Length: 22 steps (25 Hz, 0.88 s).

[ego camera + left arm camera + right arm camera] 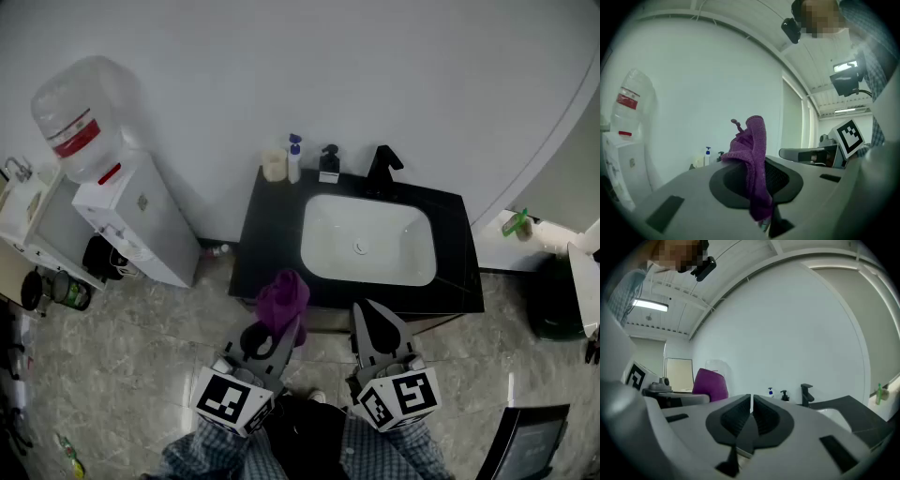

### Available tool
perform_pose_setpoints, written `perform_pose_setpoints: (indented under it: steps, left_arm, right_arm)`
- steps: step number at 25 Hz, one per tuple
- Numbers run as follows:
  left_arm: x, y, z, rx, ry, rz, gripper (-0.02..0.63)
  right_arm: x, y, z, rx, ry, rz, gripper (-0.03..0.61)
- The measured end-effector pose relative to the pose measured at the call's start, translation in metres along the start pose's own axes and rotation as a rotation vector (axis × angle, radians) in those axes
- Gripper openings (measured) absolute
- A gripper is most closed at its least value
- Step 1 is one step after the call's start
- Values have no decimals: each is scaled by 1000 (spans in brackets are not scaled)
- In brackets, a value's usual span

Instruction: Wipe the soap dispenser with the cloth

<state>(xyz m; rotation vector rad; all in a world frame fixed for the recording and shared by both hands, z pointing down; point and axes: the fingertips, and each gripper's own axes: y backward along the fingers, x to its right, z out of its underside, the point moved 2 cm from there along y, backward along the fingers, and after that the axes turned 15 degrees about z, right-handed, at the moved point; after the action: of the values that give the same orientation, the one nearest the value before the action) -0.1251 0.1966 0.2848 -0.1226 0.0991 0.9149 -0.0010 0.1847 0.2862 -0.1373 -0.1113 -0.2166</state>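
A purple cloth sticks up from my left gripper, whose jaws are shut on it; the left gripper view shows the cloth pinched between the pads. My right gripper is beside it, jaws shut with nothing between them, as the right gripper view confirms. Both hover at the front edge of the black counter. The black soap dispenser stands at the counter's back edge, left of the black tap. It appears small in the right gripper view.
A white basin is sunk in the counter. A blue-topped spray bottle and a cream cup stand left of the dispenser. A white water cooler stands on the floor to the left. A dark bin is at the right.
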Motion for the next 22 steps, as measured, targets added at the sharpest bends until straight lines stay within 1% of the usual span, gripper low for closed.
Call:
perform_pose_setpoints:
  steps: [4, 12, 15, 22]
  left_arm:
    - [3, -2, 4, 6, 0, 14, 63]
    - [2, -1, 3, 0, -2, 2, 63]
    - [3, -1, 4, 3, -1, -1, 63]
    - [7, -2, 7, -2, 10, -36, 63]
  right_arm:
    - [1, -1, 2, -1, -10, -3, 31]
    - [2, 0, 1, -1, -15, -6, 31]
    - [4, 1, 1, 1, -42, -9, 31]
    - [19, 5, 0, 1, -70, -15, 31]
